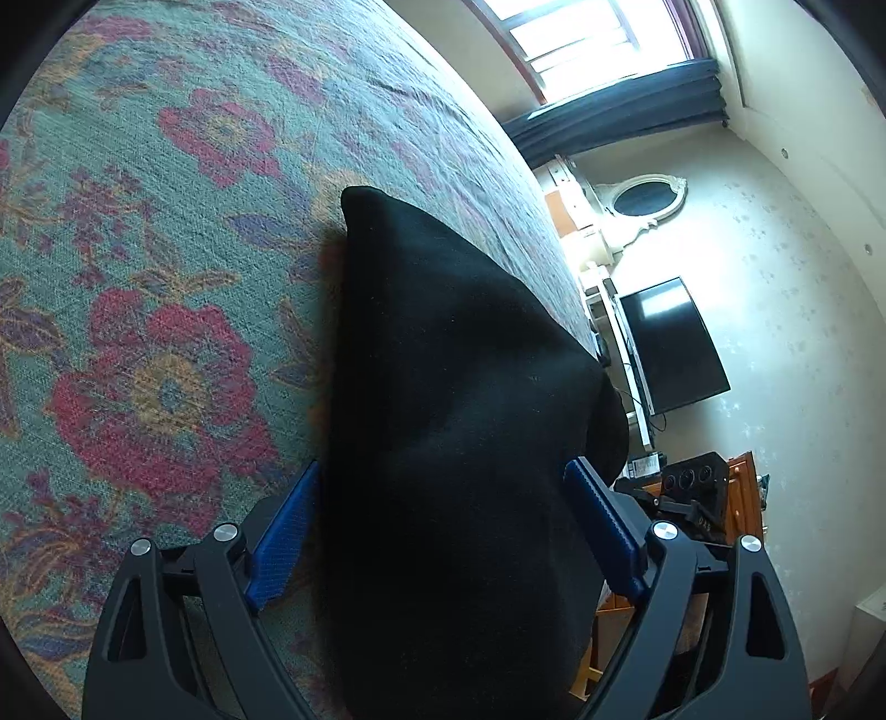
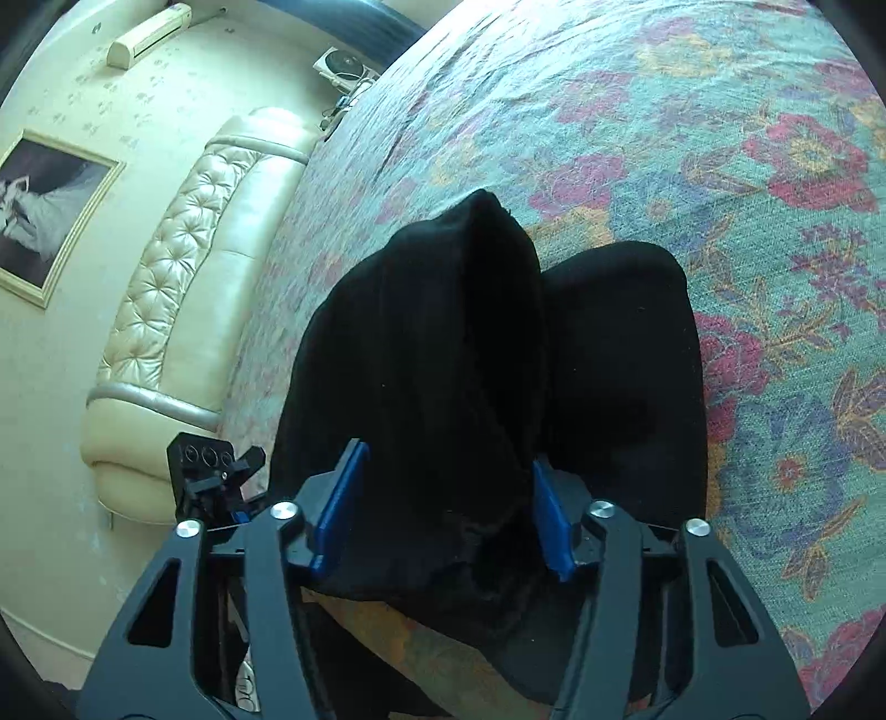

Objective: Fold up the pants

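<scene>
The black pants (image 1: 454, 387) lie bunched in a thick fold on the flowered bedspread (image 1: 166, 221). My left gripper (image 1: 448, 526) stands open and wide, its blue pads (image 1: 285, 543) on either side of the cloth, which fills the gap between them. In the right wrist view the pants (image 2: 443, 343) rise in a hump, with a second lobe to the right. My right gripper (image 2: 443, 515) has its blue pads (image 2: 340, 504) closed against a thick fold of the cloth. Each wrist view also shows the other gripper's black body at its edge.
The bedspread (image 2: 720, 138) stretches far beyond the pants. A cream padded headboard (image 2: 183, 266) and a framed picture (image 2: 44, 216) are on the left. A dark TV screen (image 1: 670, 343), an oval mirror (image 1: 642, 196) and a window (image 1: 587, 39) stand past the bed's edge.
</scene>
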Demonstrator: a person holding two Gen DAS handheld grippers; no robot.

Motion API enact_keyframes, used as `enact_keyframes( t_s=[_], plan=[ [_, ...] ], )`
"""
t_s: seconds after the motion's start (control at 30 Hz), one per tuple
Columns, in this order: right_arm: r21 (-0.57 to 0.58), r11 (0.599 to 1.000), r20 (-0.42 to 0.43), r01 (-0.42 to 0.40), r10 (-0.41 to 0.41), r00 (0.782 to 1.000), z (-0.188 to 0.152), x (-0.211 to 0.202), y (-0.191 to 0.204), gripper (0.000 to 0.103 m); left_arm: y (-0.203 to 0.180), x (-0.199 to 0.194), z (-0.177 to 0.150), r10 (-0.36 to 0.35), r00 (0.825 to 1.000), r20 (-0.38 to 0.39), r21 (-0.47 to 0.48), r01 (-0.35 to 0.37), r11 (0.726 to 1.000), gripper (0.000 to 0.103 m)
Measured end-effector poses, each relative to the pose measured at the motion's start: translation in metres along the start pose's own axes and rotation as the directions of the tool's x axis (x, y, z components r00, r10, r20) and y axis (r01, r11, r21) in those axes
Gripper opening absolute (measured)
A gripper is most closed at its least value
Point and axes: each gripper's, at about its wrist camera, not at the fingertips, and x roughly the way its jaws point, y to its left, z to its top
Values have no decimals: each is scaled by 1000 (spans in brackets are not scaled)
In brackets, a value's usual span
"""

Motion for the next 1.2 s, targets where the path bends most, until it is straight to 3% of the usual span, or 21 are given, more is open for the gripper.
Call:
enact_keyframes(
  t_s=[0.07,0.3,0.57,0.67,0.8,0.87,0.93,0.97,1.0,1.07,1.2],
  plan=[
    [21,1000,-3,-2,2,1000,-1,-2,-7,11,3,0,1,-18,1000,13,-11,18,1000,86],
    [-16,1000,25,-11,12,1000,-3,-11,1,9,4,-4,1,-32,999,10,-12,33,999,87],
    [-56,997,104,51,-44,994,-6,-51,5,9,-8,1,4,-46,999,4,-25,46,999,87],
    [-13,995,91,101,-99,991,-11,-50,-17,9,-15,10,0,-1,1000,-31,2,1,1000,87],
    [67,994,74,85,-90,993,-15,-38,-52,8,-27,24,-5,84,995,-56,111,-78,991,87],
    [95,995,81,40,-48,996,-14,-38,-56,9,-29,25,-6,97,994,-55,125,-90,988,87],
    [104,995,75,-13,5,997,-14,-45,-55,14,-28,23,-6,72,995,-66,104,-65,992,87],
    [85,996,84,2,-9,996,-15,-51,-52,27,-26,22,-6,56,996,-75,91,-49,995,87],
    [65,998,97,19,-25,995,-18,-58,-49,54,-24,22,-6,45,995,-84,83,-38,996,87],
    [73,996,120,58,-66,991,-22,-70,-49,84,-24,21,-7,34,994,-105,94,-25,995,87],
    [129,992,73,7,-16,997,-30,-70,-64,85,-32,26,-14,51,989,-138,147,-30,989,87]
  ],
)
